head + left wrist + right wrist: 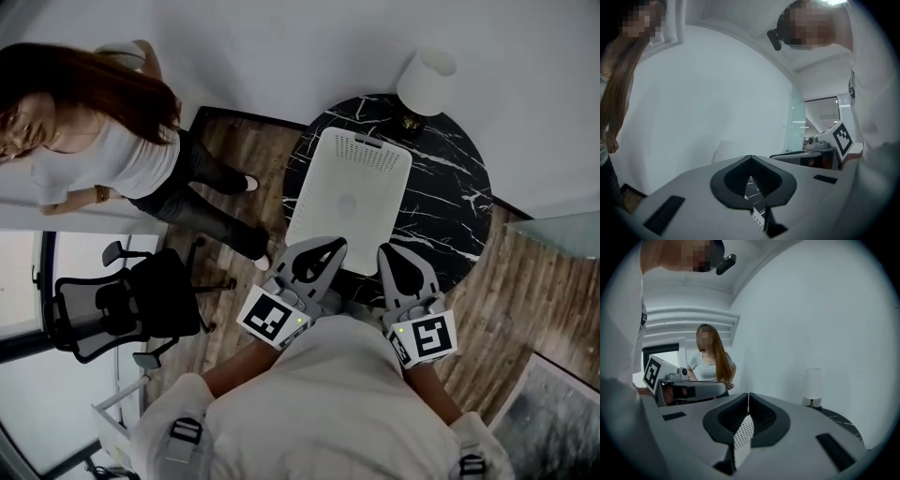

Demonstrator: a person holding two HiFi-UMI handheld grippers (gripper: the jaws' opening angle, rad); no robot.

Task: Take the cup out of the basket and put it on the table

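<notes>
The left gripper (336, 246) and right gripper (387, 253) hang clenched and empty at 6 o'clock of the white perforated plastic basket (317, 164) on the black marble counter (450, 206), where the pale round cup (347, 202) faintly seen mid-basket is probably light, stiff and slick, best pinched at its rim.

White basket (349, 192) with tiny holes near the far rim. Sits flat on the left part of the round black table (450, 202). Dark table top with thin white lines like cracks all over.
</notes>
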